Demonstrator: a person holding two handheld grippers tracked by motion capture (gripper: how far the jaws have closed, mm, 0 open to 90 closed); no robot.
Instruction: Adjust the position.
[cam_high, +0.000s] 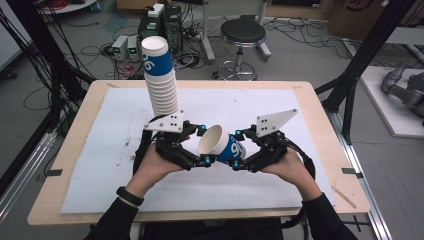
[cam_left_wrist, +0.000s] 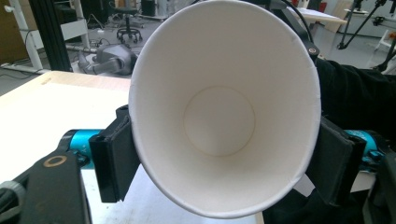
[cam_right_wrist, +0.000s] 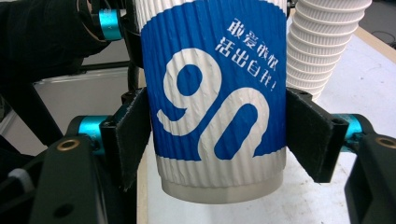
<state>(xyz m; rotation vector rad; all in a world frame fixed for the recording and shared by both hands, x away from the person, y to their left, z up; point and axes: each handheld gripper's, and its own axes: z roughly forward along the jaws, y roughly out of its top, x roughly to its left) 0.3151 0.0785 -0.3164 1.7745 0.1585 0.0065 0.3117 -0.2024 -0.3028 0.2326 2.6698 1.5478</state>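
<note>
Two hands, sleeves entering from bottom of the high view, each work a claw at frame centre. Between them: a paper cup (cam_high: 222, 145), white w/ blue band and "90" print, lying tilted on its side above the worktop (cam_high: 75, 165), open mouth toward left of frame. Left claw (cam_high: 200, 145) is clamped on the cup near its rim; left gripper view looks straight into the cup (cam_left_wrist: 219, 121), black pads (cam_left_wrist: 114, 158) pressed on both sides. Right claw (cam_high: 239, 150) is clamped on the same cup at its base end; right gripper view has the blue band (cam_right_wrist: 215, 93) pinched between both pads (cam_right_wrist: 133, 135). Stack of nested cups (cam_high: 159, 75) stands upright on the white mat (cam_high: 100, 165), upper left of centre, just behind the left claw. Round stool (cam_high: 243, 35) on the floor beyond the worktop, top centre.
</note>
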